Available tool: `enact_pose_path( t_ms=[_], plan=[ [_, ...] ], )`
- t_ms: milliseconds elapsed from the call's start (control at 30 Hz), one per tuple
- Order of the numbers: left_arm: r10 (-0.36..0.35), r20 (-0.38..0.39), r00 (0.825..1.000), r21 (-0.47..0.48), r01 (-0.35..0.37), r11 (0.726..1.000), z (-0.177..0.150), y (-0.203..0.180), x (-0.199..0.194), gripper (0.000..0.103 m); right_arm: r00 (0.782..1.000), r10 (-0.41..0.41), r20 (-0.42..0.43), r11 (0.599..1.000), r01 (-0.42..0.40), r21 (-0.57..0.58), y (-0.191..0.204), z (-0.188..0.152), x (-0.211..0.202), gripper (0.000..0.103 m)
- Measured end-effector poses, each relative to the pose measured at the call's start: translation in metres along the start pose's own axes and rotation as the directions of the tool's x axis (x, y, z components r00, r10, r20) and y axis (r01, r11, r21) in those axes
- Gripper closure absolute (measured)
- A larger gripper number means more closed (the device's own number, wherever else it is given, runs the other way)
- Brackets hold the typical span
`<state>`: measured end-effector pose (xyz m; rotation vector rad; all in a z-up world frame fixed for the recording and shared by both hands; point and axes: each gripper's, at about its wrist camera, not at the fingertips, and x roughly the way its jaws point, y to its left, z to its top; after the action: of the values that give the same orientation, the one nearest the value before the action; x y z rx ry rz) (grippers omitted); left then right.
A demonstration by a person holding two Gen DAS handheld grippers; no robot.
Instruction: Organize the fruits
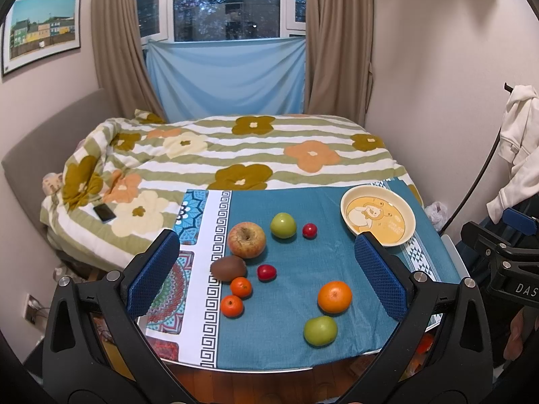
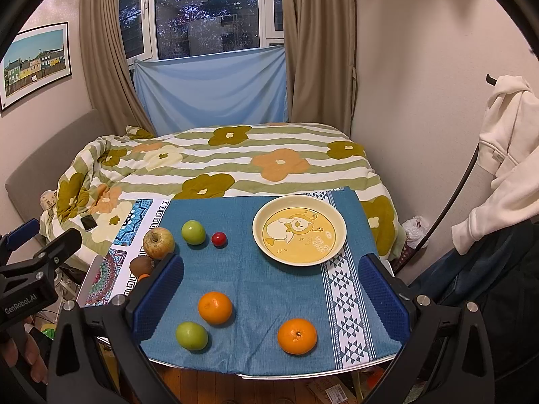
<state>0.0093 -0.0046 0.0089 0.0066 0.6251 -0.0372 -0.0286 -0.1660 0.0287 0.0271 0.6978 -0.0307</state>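
Blue woven cloth (image 2: 256, 289) covers the small table, which stands against a bed under a flower-patterned quilt (image 2: 215, 158). At the cloth's far right sits the cream plate (image 2: 339, 235) with a cartoon animal printed inside, holding no fruit. The left gripper (image 1: 266, 276) hovers above the near edge, its blue-padded fingers (image 1: 153, 269) spread wide and holding nothing; the right gripper (image 2: 271, 294) hangs likewise, jaws parted and empty. All the fruit lies loose on the cloth, apart from the plate. The russet apple (image 1: 246, 239) sits at the left, a brown kiwi (image 1: 228, 268) just beside it on the near side. An orange (image 1: 334, 297) lies near the front, and a second orange (image 2: 297, 336) (seen only by the right camera) to its right. One green apple (image 1: 320, 330) rests close to the front edge, another green apple (image 1: 283, 225) further back. Two small tangerines (image 1: 241, 287) lie near the kiwi. Smallest are two red cherry tomatoes (image 1: 309, 230), well apart.
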Motion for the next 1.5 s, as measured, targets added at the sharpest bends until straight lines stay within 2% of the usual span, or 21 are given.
enact_pose_path(
  t_ms=[1167,1500],
  plan=[
    [-0.010,0.025,1.000,-0.003,0.010,1.000,0.000,0.009,-0.007,0.000,1.000,0.001,0.011,1.000,-0.001,0.002,-0.003,0.002,0.001,0.000],
    [-0.068,-0.055,0.996,-0.004,0.068,0.998,-0.004,0.015,0.008,0.000,0.999,-0.012,-0.046,0.999,0.014,0.044,-0.004,0.003,0.000,0.000]
  ],
)
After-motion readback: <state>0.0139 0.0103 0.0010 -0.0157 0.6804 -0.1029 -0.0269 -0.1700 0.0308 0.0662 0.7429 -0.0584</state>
